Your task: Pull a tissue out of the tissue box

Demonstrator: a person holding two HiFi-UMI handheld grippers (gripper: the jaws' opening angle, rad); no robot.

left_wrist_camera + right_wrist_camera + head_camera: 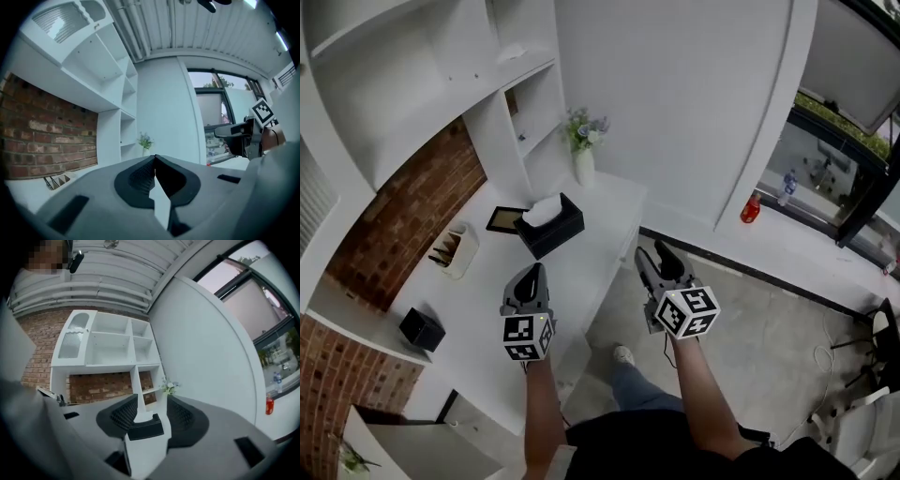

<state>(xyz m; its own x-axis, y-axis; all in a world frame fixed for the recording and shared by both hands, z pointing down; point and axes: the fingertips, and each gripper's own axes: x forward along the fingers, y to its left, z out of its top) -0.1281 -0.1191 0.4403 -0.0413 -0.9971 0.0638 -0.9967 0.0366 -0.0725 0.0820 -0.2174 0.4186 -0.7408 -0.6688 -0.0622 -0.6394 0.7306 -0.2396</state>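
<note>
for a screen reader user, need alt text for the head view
A black tissue box with a white tissue sticking up sits on a white counter; the left gripper, shut, and right gripper, open, hover short of it.

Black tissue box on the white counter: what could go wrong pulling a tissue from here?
The black tissue box sits unheld, the shut left gripper well short of it, so a pull by the open right gripper may lift it. The slim white flower vase beyond it could get knocked.
</note>
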